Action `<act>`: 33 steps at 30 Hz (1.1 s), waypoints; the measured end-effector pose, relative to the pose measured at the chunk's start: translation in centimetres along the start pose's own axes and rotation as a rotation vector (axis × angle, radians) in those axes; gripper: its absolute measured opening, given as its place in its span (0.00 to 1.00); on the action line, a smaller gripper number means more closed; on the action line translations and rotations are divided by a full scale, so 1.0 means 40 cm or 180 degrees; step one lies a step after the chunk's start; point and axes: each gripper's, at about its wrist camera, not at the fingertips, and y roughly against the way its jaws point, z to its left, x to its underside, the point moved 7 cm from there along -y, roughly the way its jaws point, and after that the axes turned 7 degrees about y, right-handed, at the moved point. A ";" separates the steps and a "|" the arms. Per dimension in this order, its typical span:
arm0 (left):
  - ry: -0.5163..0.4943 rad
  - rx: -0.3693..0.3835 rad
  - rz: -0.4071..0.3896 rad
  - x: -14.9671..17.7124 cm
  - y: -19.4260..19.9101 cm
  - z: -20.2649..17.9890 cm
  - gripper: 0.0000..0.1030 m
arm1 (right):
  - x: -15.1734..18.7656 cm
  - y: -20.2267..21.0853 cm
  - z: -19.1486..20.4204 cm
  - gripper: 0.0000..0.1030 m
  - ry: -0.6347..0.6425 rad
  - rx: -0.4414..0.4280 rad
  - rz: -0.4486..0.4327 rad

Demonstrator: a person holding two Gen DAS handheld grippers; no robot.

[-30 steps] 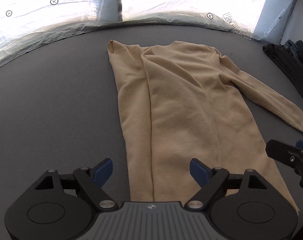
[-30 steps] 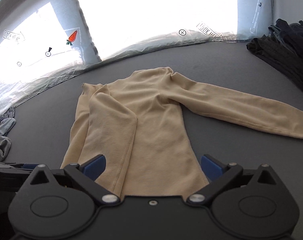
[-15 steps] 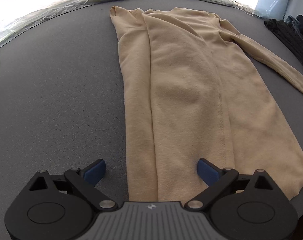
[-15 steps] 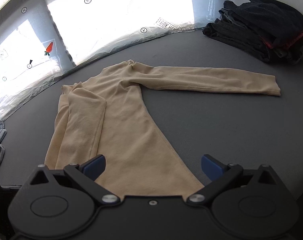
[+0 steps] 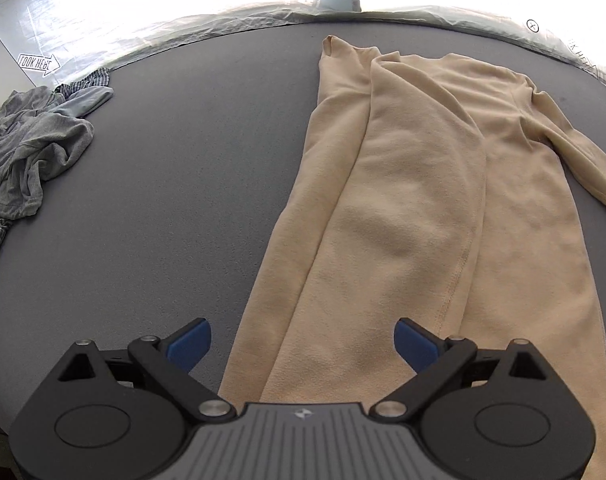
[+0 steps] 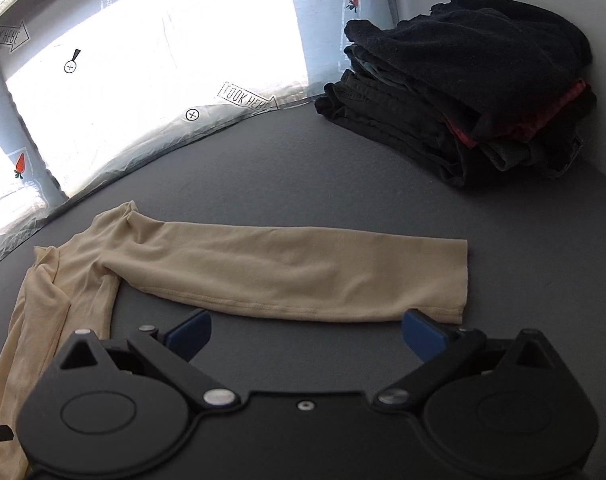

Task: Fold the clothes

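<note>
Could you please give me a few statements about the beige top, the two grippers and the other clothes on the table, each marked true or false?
1. Both grippers are open and hold nothing. True: the left gripper and the right gripper show spread fingers with no cloth between them.
2. One sleeve of the beige top is folded over its body. True.
3. The other sleeve is also folded in. False: it lies stretched out flat on the grey table.
4. The dark folded stack rests on the sleeve's cuff. False: it sits apart, farther back.
5. The crumpled grey clothes touch the beige top. False: bare table separates them.
</note>
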 end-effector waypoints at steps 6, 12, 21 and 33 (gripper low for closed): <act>-0.0076 -0.0260 0.0029 -0.003 -0.038 -0.033 1.00 | 0.003 -0.073 -0.116 0.98 -0.0063 0.0154 0.0150; -0.0241 -0.0268 0.0032 -0.019 -0.045 -0.043 1.00 | -0.001 -0.130 -0.156 0.60 -0.0194 0.0189 0.0301; 0.0133 -0.0036 0.0278 -0.021 -0.062 -0.017 1.00 | -0.023 -0.135 -0.146 0.05 -0.0688 -0.0071 0.0315; 0.0525 0.0483 0.0614 -0.041 -0.068 0.031 1.00 | -0.022 -0.131 0.106 0.05 -0.2550 -0.1982 0.0580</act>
